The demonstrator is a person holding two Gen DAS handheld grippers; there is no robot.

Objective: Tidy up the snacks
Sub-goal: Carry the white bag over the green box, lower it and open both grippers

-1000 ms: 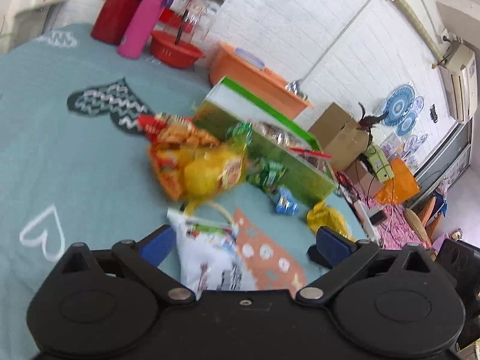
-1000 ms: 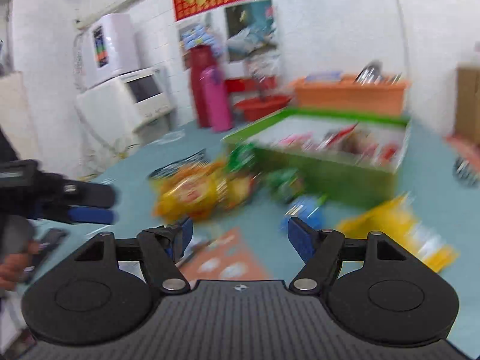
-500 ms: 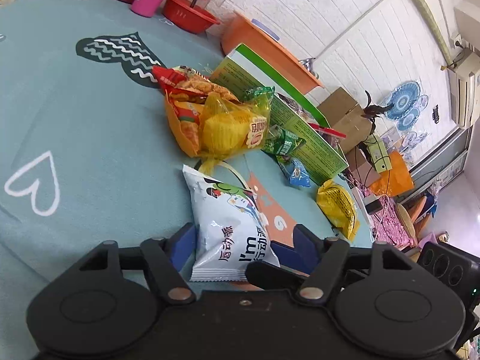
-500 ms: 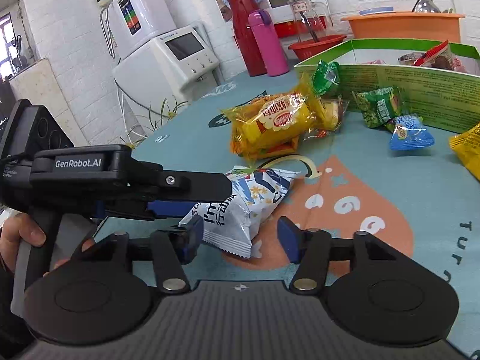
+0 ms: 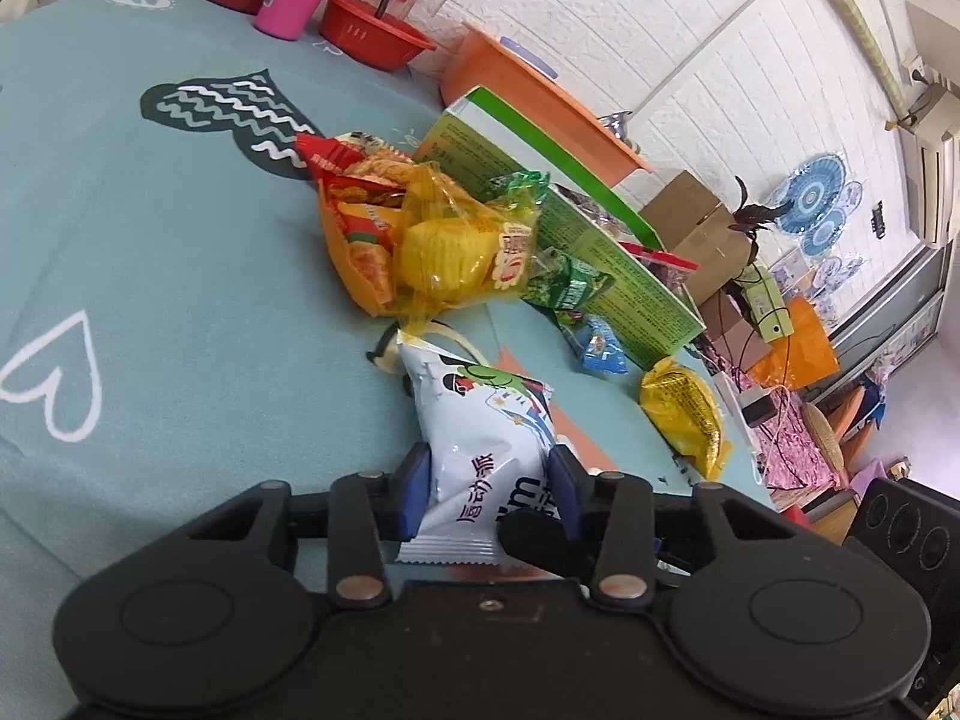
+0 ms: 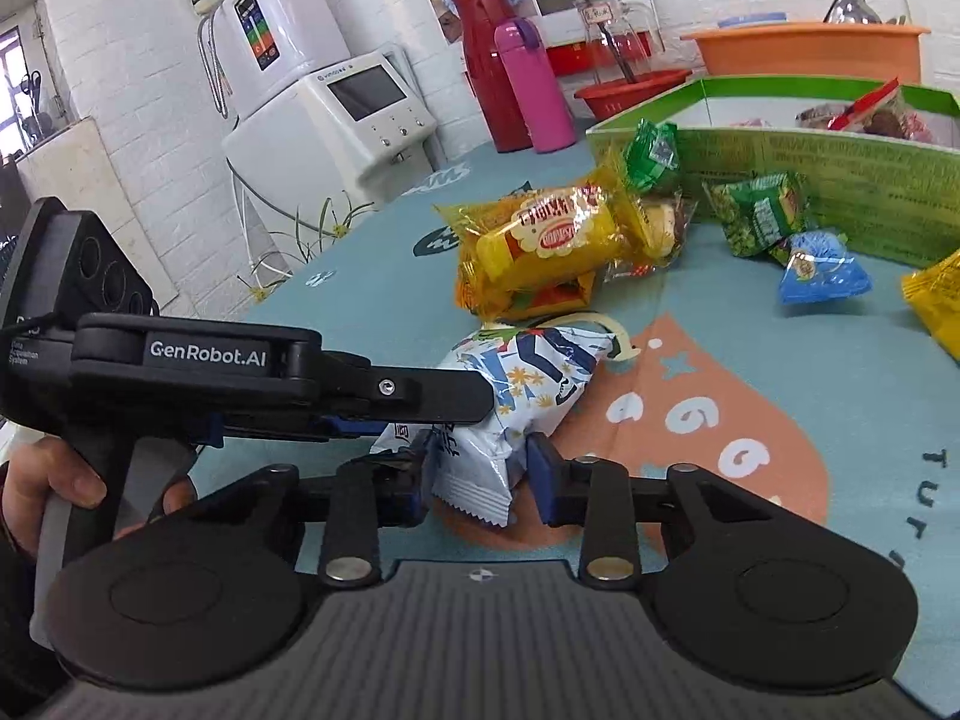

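A white snack bag [image 5: 486, 450] with cartoon print lies on the teal tablecloth. My left gripper [image 5: 489, 489] is shut on its near end. The same bag shows in the right wrist view [image 6: 510, 414], where my right gripper [image 6: 480, 480] is shut on its corner, right beside the left gripper's fingers [image 6: 420, 396]. Beyond lie a yellow cake pack [image 5: 462, 246] on an orange pack, green packets [image 5: 570, 288], a blue packet [image 5: 603, 351] and a yellow bag [image 5: 684, 414]. The green box [image 5: 576, 216] with several snacks in it stands behind them.
A red thermos [image 6: 483, 72], a pink bottle [image 6: 531, 90], a red basin [image 6: 630, 93] and an orange tub [image 6: 810, 48] stand at the table's far side. A white appliance [image 6: 336, 114] stands left of the table. Cardboard boxes [image 5: 696, 222] lie beyond the table.
Both grippers moved in on the white snack bag and closed on it; a second ago both were open and apart from it.
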